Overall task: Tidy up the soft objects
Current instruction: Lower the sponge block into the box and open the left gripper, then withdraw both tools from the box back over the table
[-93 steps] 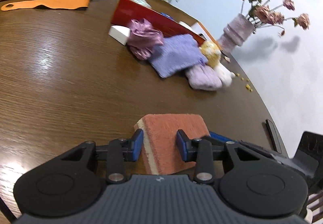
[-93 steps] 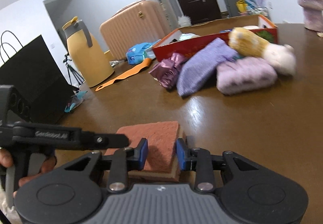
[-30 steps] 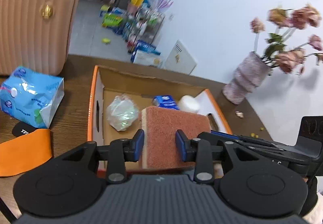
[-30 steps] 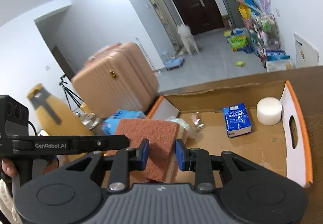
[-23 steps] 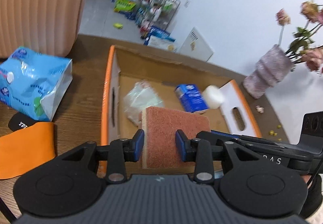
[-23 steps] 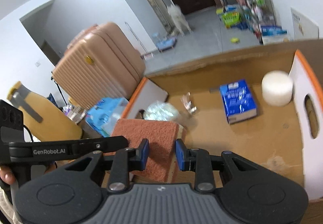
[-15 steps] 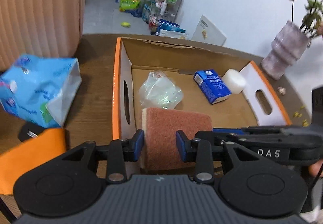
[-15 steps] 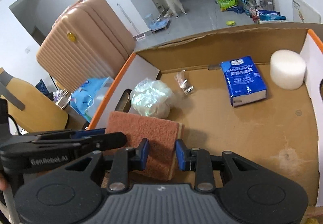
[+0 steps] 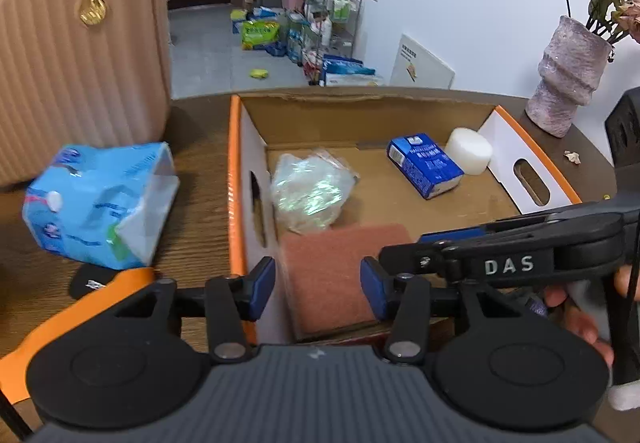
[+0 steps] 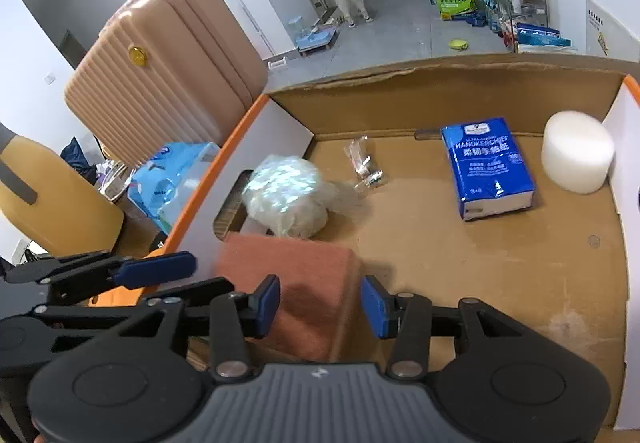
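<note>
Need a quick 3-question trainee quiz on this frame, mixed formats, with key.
1. True or false: the rust-coloured scouring sponge lies outside the orange-rimmed cardboard box.
2. Which item sits nearest the white foam cylinder? A) crinkled clear plastic bag B) blue handkerchief tissue pack C) beige ribbed suitcase
3. Fill in: the left tongs and right tongs are both ____ around the sponge.

Key: 1 false, it is inside at the near left corner; 2 B; 3 opening, pads clear of the sponge.

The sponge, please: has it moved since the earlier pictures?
Yes. The sponge left the bare table and now lies inside the cardboard box, beside the plastic bag.
</note>
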